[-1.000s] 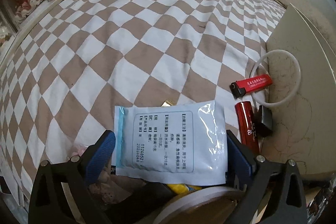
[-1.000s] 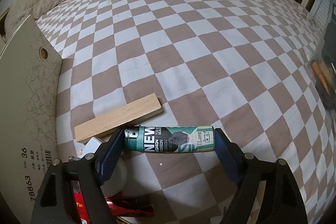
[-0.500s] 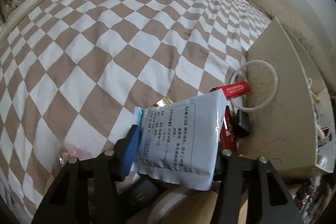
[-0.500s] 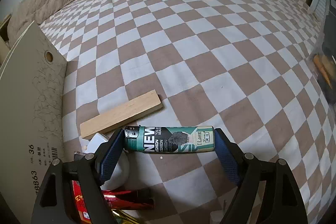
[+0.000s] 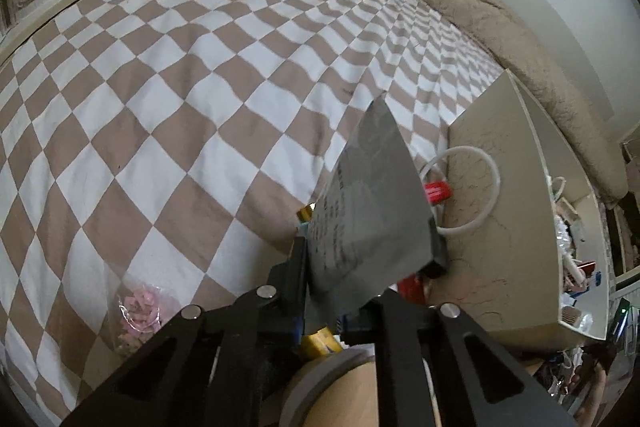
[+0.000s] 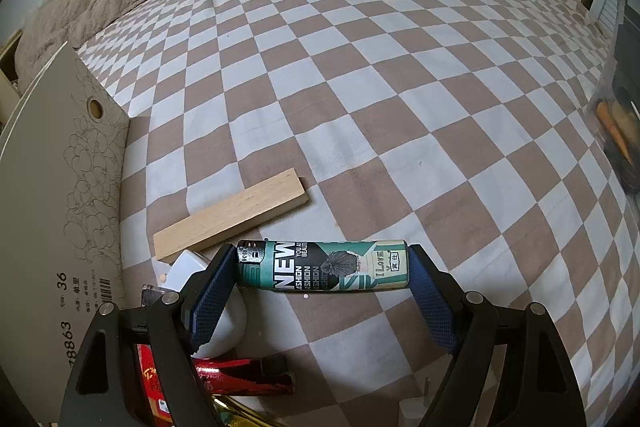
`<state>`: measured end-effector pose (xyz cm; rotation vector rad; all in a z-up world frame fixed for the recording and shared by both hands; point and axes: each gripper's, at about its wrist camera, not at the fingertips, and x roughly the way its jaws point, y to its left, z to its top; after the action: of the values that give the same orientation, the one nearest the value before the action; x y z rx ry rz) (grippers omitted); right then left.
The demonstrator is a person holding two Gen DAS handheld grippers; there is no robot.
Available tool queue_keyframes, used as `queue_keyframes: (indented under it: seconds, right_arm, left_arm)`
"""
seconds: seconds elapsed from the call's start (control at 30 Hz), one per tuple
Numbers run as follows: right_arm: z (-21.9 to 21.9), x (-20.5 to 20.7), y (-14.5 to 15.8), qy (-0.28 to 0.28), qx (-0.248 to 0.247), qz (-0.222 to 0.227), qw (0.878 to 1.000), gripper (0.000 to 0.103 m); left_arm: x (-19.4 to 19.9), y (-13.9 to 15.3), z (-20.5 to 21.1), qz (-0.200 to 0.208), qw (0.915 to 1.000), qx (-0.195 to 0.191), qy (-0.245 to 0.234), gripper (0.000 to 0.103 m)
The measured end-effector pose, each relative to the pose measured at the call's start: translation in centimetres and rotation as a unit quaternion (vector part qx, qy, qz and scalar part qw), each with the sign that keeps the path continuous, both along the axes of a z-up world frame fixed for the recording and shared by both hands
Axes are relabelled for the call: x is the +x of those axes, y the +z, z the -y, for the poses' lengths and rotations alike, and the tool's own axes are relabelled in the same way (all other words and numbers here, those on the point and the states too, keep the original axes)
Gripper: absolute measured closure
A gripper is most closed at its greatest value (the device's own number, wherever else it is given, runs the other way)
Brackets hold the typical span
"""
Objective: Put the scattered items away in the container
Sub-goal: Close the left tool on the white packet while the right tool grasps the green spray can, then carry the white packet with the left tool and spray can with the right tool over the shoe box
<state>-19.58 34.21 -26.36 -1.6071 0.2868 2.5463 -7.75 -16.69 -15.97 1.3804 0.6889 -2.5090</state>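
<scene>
The left gripper is clamping a flat white sachet, its jaws having just been closing on it; the packet is standing on edge, its long axis running up toward 1 o'clock, with rows of small print too blurred to read. At 3 o'clock the beige box is sitting with its open top at the far right edge, a white ring and a red lighter lying against its wall. From 9 to 12 o'clock the checked bedspread is lying bare and wide.

The right gripper is holding a green lighter by its two ends, jaws spread wide, pads touching each end; its long axis is running 9 to 3 o'clock, the print reading "NEW", "FASHION" and "I Love". A wooden slat is lying just beyond it at 11 o'clock. The box wall at 9 o'clock is showing "36" and "8863". Open bedspread is stretching from 12 to 3 o'clock.
</scene>
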Motion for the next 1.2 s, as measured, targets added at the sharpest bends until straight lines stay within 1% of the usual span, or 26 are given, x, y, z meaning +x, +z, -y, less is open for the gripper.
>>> queue_keyframes:
  seconds: [0.1, 0.23, 0.47, 0.57, 0.87, 0.93, 1.07, 1.2]
  right_arm:
    - [-0.2, 0.1, 0.1, -0.003, -0.006, -0.004, 1.0, 0.019]
    - [-0.7, 0.3, 0.5, -0.012, -0.02, -0.012, 1.0, 0.019]
    - [-1.0, 0.9, 2.0, -0.017, -0.04, -0.044, 0.998, 0.019]
    - [-0.7, 1.5, 2.7, -0.009, -0.044, -0.057, 0.997, 0.019]
    - [1.6, 2.4, 4.9, 0.024, -0.05, -0.093, 0.994, 0.019]
    - [1.8, 3.0, 5.6, 0.03, -0.056, -0.106, 0.992, 0.019]
    - [2.6, 4.3, 7.3, 0.044, -0.067, -0.135, 0.988, 0.019]
    - [3.7, 5.3, 8.9, 0.059, -0.069, -0.162, 0.983, 0.019]
  left_arm:
    - [-0.1, 0.3, -0.3, -0.008, 0.9999, -0.007, -0.003, 0.091]
    - [-0.2, 0.4, -0.4, -0.015, 0.9999, 0.0, -0.004, 0.091]
    - [-0.4, 1.3, -0.9, -0.037, 0.9992, -0.011, -0.009, 0.091]
    - [-0.7, 1.7, -1.3, -0.043, 0.9988, -0.019, -0.012, 0.091]
    - [-1.8, 2.2, -2.3, -0.059, 0.9976, -0.026, -0.026, 0.091]
    - [-1.0, 2.6, -2.4, -0.066, 0.9971, -0.027, -0.028, 0.091]
    - [-0.8, 3.3, -2.6, -0.08, 0.9958, -0.03, -0.031, 0.091]
    - [-0.5, 4.4, -3.1, -0.1, 0.9937, -0.031, -0.04, 0.091]
